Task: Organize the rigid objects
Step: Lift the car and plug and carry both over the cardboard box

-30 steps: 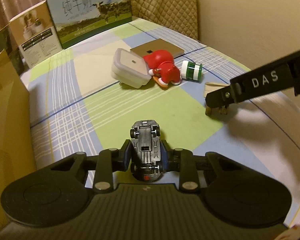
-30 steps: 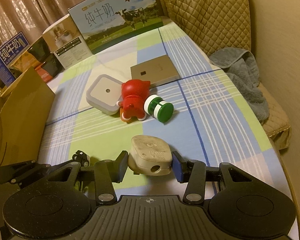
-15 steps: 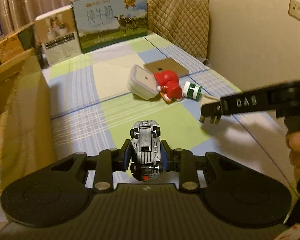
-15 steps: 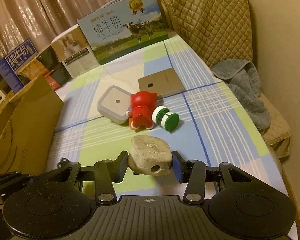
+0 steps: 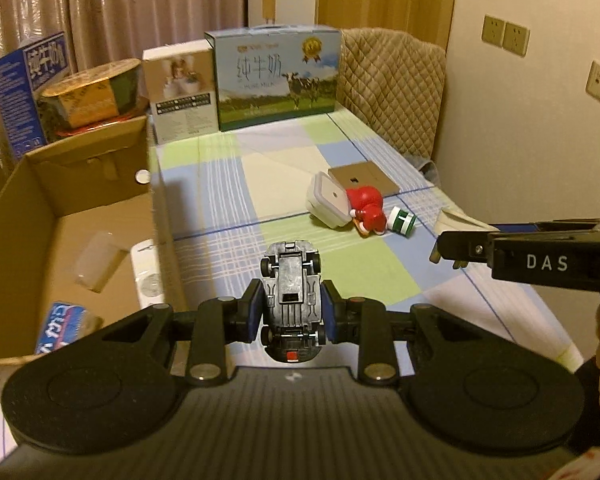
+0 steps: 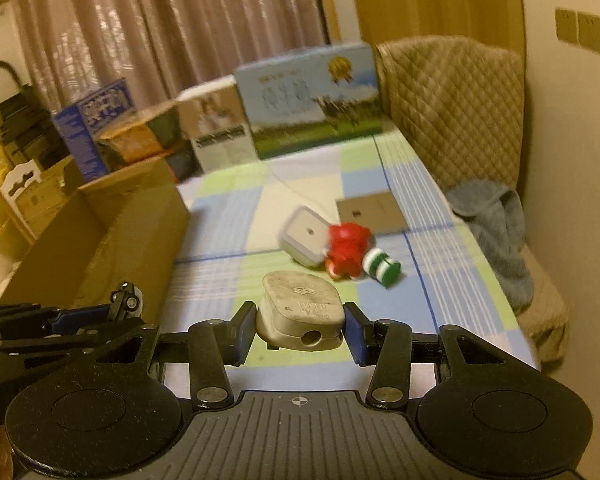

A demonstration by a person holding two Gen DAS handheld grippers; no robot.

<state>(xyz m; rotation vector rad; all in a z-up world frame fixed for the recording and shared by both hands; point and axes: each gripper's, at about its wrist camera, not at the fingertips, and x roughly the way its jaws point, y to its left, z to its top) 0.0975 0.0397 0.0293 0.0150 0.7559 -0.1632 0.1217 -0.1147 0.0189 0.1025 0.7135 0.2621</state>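
Metal and hard plastic fill both of my claws above the checked bedspread (image 5: 284, 168): my left gripper (image 5: 292, 312) pinches one toy car (image 5: 292, 280) by its flanks, underside up, and my right gripper (image 6: 300, 326) clamps one grey-white wall plug (image 6: 302, 310) across its body, prongs hanging below.

I judge the car to be die-cast, small but dense, stiff enough to take firm pressure; its smooth sides could slip if the pinch loosens, so the mid-body between the wheels looks the sound place to hold. The plug appears light, rigid and tough, its rounded shell a little slick; the flat sides where my pads sit now seem the safest hold, well clear of the pins.

Both items hang in the air over the bed, with the open cardboard box (image 5: 88, 184) just to my left.

Counted on the bedspread: one lidded square container (image 5: 328, 200) tipped on its side, one red figurine (image 5: 366, 206) touching it, one green-and-white striped cylinder (image 5: 402, 220) just beside the figurine, and one flat brown card box (image 5: 364, 178) behind them. In the cardboard box I can make out one white remote-like slab (image 5: 150, 276), one translucent piece (image 5: 96, 260) and one blue-printed packet (image 5: 62, 326); more may lie hidden.
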